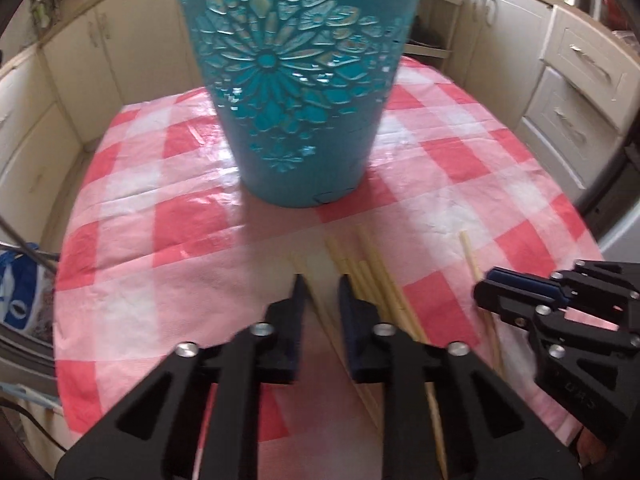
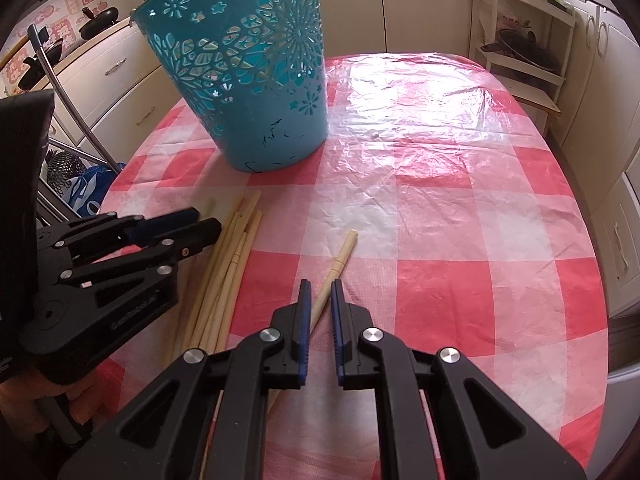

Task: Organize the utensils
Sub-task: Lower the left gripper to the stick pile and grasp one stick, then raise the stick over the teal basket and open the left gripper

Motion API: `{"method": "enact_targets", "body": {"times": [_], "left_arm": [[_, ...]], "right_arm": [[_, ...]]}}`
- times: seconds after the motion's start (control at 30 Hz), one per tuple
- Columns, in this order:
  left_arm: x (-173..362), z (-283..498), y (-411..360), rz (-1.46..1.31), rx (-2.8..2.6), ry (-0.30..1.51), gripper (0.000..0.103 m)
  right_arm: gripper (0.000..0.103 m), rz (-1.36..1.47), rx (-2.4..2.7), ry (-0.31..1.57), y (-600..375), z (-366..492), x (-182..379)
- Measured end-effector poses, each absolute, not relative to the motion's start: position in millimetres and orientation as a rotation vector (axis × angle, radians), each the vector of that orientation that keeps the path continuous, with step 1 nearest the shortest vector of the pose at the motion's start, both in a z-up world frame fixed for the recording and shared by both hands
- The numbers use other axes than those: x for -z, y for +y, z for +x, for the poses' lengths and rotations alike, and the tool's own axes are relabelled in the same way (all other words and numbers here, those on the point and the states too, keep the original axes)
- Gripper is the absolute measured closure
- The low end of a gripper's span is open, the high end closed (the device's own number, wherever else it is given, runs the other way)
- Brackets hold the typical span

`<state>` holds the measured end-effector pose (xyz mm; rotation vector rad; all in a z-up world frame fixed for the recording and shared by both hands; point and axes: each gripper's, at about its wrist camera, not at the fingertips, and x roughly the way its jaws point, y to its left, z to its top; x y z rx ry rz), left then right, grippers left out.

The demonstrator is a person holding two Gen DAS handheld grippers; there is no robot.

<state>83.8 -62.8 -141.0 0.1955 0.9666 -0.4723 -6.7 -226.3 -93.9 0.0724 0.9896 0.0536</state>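
Note:
A teal cut-out basket [image 1: 296,80] [image 2: 248,80] stands upright on the checked tablecloth. Just in front of it lies a bundle of pale wooden chopsticks [image 1: 368,272] [image 2: 236,248]. My left gripper [image 1: 322,284] [image 2: 204,220] is at the bundle's left edge, its jaws close together with one chopstick [image 1: 298,263] running between them. My right gripper [image 2: 320,286] [image 1: 485,282] is a little to the right of the bundle. It is shut on a single chopstick [image 2: 344,252] [image 1: 468,252] that lies apart from the bundle, its thick end pointing away from me.
The red and white tablecloth [image 2: 440,200] spreads wide to the right of the basket. Cream cabinets [image 1: 580,80] ring the table. An open shelf rack [image 2: 520,52] stands at the back right. A blue bag [image 2: 86,192] sits below the table's left edge.

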Motion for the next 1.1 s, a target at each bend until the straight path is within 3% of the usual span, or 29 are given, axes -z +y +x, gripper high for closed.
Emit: {"method": "enact_targets", "body": {"times": [0.33, 0.57, 0.63, 0.67, 0.77, 1.1], "left_arm": [[138.9, 80.5, -66.8, 0.256, 0.516, 0.989, 0.094], [139.2, 82.9, -65.3, 0.261, 0.474, 0.971, 0.084], [139.3, 81.5, -67.3, 0.268, 0.472, 0.961, 0.087], [139.4, 81.0, -68.3, 0.263, 0.485, 0.964, 0.097], [134.5, 77.4, -65.0, 0.241, 0.513, 0.970, 0.099], [23.9, 43.2, -12.8, 0.017, 0.642, 0.725, 0.099]], "right_arm": [[0.092, 0.082, -0.043, 0.998, -230.4, -4.6, 92.7], [0.092, 0.076, -0.037, 0.993, -229.8, -4.2, 93.9], [0.092, 0.054, -0.034, 0.984, -226.9, -5.0, 94.9], [0.092, 0.036, -0.032, 0.980, -225.0, -5.0, 95.1], [0.092, -0.006, -0.028, 0.979, -220.0, -4.5, 95.2], [0.093, 0.028, -0.033, 0.984, -223.5, -3.1, 94.7]]}}
